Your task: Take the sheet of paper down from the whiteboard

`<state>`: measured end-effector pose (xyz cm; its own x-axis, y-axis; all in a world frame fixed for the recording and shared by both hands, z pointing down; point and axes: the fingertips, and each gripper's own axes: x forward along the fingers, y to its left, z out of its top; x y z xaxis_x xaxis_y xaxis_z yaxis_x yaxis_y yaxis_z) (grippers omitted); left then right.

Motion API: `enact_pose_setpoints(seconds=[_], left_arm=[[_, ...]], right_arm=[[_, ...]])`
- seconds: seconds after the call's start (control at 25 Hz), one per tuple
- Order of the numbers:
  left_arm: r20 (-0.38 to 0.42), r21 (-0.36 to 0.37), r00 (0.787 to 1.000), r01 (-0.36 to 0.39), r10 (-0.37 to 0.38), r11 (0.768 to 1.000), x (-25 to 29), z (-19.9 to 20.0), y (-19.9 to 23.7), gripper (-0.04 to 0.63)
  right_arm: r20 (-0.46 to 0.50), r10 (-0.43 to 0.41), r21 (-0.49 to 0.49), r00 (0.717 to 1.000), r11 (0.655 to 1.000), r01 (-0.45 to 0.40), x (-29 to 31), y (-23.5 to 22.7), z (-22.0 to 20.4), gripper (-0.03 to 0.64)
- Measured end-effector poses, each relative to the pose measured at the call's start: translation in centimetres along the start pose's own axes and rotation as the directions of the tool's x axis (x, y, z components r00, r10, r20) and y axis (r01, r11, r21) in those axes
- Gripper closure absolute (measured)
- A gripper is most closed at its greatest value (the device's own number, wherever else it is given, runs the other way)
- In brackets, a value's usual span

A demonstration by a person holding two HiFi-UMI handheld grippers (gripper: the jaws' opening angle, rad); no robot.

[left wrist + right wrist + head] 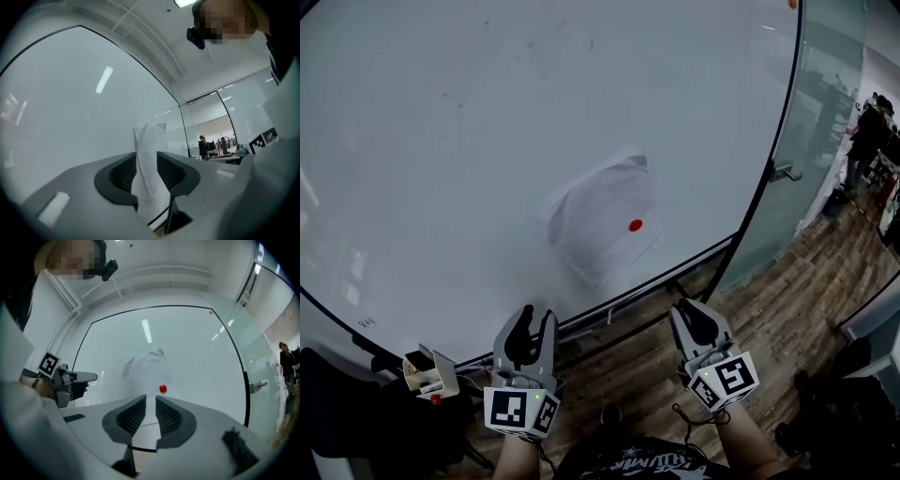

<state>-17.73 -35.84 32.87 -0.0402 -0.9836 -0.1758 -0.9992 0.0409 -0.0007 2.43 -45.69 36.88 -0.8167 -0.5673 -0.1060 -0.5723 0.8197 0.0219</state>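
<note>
Left jaws: the left gripper (536,319) is holding its jaws apart and gripping nothing. The paper is showing through the gap, farther off.
Right jaws: the right gripper (689,309) is holding its jaws a little apart, with nothing in them.
Paper: the white sheet of paper (600,220) is hanging on the whiteboard (469,141), wrinkled and bulging, well apart from both grippers.
Magnet: a small round red magnet (636,225) is sitting on the sheet.
Whiteboard: smooth, shiny and white, with a thin dark rim.
Room: a glass wall (825,112) with a metal handle (785,172) is standing to the right. The floor (787,300) is showing brown wood planks.
</note>
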Motion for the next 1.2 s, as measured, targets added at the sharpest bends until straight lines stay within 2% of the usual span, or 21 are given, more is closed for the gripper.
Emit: enact_pose_setpoints(seconds=[0.24, 0.36, 0.48, 0.64, 0.84, 1.2], left_arm=[[0.038, 0.009, 0.999, 0.015, -0.015, 1.0, 3.7, 1.2, 1.5, 0.439], [0.066, -0.009, 0.998, 0.023, -0.022, 1.0, 4.9, 1.8, 1.7, 0.407], [0.097, -0.019, 0.994, 0.061, -0.059, 0.998, 5.7, 2.5, 1.2, 0.374], [0.08, 0.011, 0.995, 0.066, -0.067, 0.998, 6.7, 2.5, 1.3, 0.356], [0.069, 0.014, 0.997, 0.04, -0.041, 0.999, 7.5, 2.8, 2.4, 0.347], [0.06, -0.063, 0.998, 0.038, -0.035, 0.997, 9.0, 2.8, 3.0, 0.353]], right_arm=[[-0.01, 0.0, -0.067, 1.0, 0.998, 0.0, 5.5, -1.6, 0.4, 0.5], [-0.012, 0.001, -0.099, 1.0, 0.995, -0.002, 8.1, -2.1, 0.4, 0.486], [-0.019, 0.001, -0.12, 1.0, 0.993, -0.004, 10.8, -2.6, 0.3, 0.477], [-0.067, -0.014, -0.142, 0.998, 0.99, 0.004, 14.2, -3.5, -0.3, 0.462], [-0.08, -0.029, -0.163, 0.996, 0.986, 0.015, 16.6, -4.0, -0.3, 0.457], [-0.084, -0.033, -0.178, 0.996, 0.984, 0.017, 17.8, -4.7, -0.4, 0.457]])
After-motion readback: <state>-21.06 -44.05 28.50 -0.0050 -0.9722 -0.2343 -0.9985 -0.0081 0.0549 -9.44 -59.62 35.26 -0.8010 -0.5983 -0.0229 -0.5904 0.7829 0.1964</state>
